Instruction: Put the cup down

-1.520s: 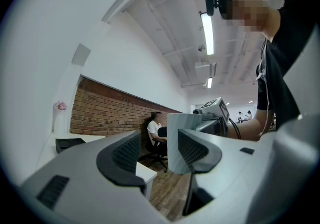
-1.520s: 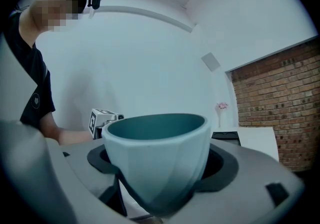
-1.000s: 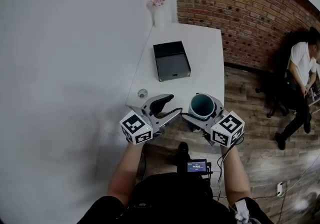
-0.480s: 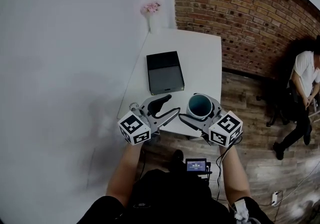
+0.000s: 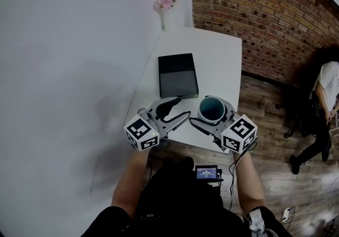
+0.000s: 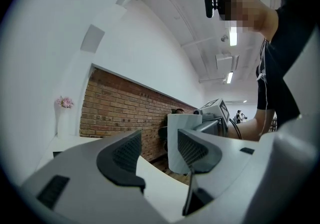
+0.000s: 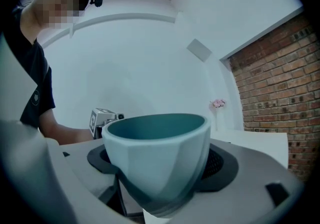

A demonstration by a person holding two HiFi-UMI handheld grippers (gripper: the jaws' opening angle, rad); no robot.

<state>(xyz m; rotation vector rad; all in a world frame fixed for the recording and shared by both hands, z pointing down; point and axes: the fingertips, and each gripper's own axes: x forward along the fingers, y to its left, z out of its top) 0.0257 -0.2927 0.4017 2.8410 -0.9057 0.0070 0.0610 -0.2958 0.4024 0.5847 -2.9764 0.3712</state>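
Teal cup (image 5: 212,110) sits pinched upright in the right claw (image 5: 212,106), while the left claw (image 5: 177,112) gapes empty.

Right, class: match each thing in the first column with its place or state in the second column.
Column one:
1. cup
2. black box
3. vase of pink flowers
4. left gripper

Column two:
A. open, nothing between its jaws
B. at the far corner of the table
C. held in the right gripper
D. lying flat on the table's middle

Pairs: 1-C, 2-D, 3-B, 4-A
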